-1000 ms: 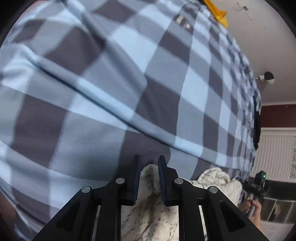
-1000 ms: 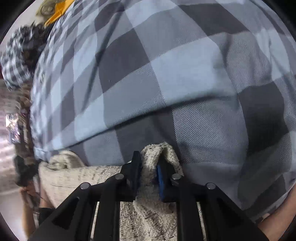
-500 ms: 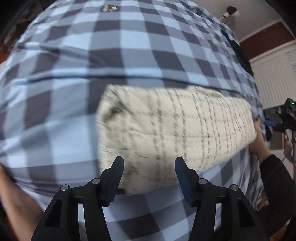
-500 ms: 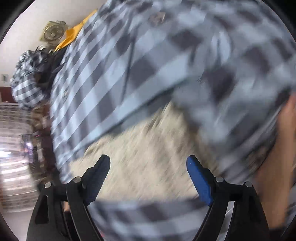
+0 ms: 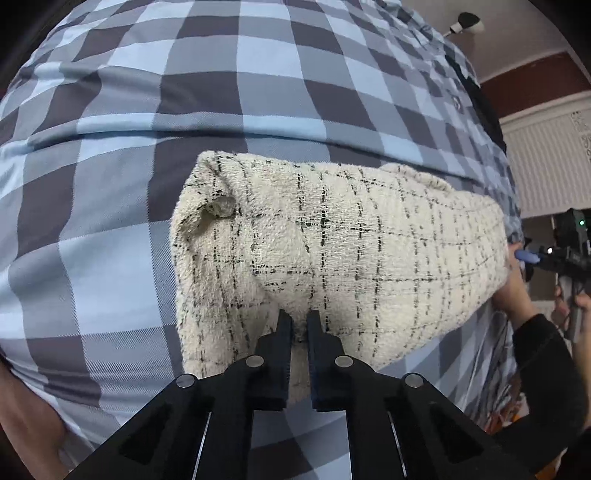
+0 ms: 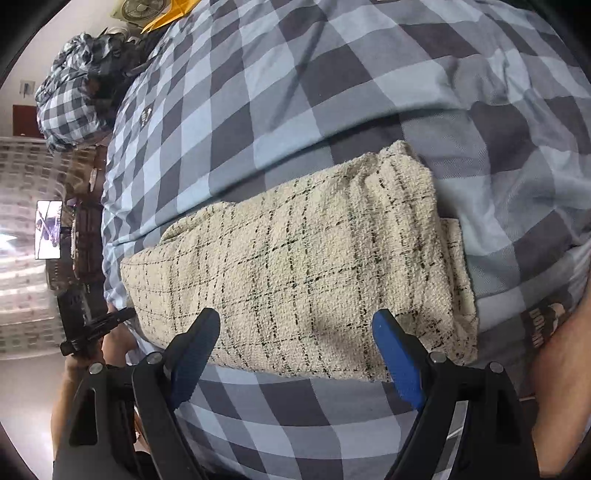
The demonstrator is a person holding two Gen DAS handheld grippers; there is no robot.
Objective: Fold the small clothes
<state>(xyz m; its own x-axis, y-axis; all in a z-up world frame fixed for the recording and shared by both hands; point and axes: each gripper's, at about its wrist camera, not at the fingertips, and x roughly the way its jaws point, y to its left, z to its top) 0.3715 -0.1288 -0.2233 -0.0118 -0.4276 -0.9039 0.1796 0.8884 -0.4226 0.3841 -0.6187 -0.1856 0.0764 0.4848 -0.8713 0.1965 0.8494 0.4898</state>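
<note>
A cream knit garment with thin black check lines [image 5: 332, 251] lies folded into a long rectangle on a blue-grey checked bedspread [image 5: 184, 92]. My left gripper [image 5: 298, 325] is shut, its tips pinching the near edge of the garment. In the right wrist view the same garment [image 6: 314, 266] lies across the middle. My right gripper [image 6: 295, 325] is open wide and empty, hovering just above the garment's near edge. The right gripper also shows at the far right of the left wrist view [image 5: 569, 254].
A crumpled checked cloth pile [image 6: 74, 88] sits at the bed's far end, with a yellow item [image 6: 166, 18] behind it. A lit screen [image 6: 48, 229] stands at the left. The person's arm [image 6: 561, 369] is at the right.
Both grippers let go of the garment and pulled back from it, opening. The left one has since shut on the garment's near edge. The right one stays open.
</note>
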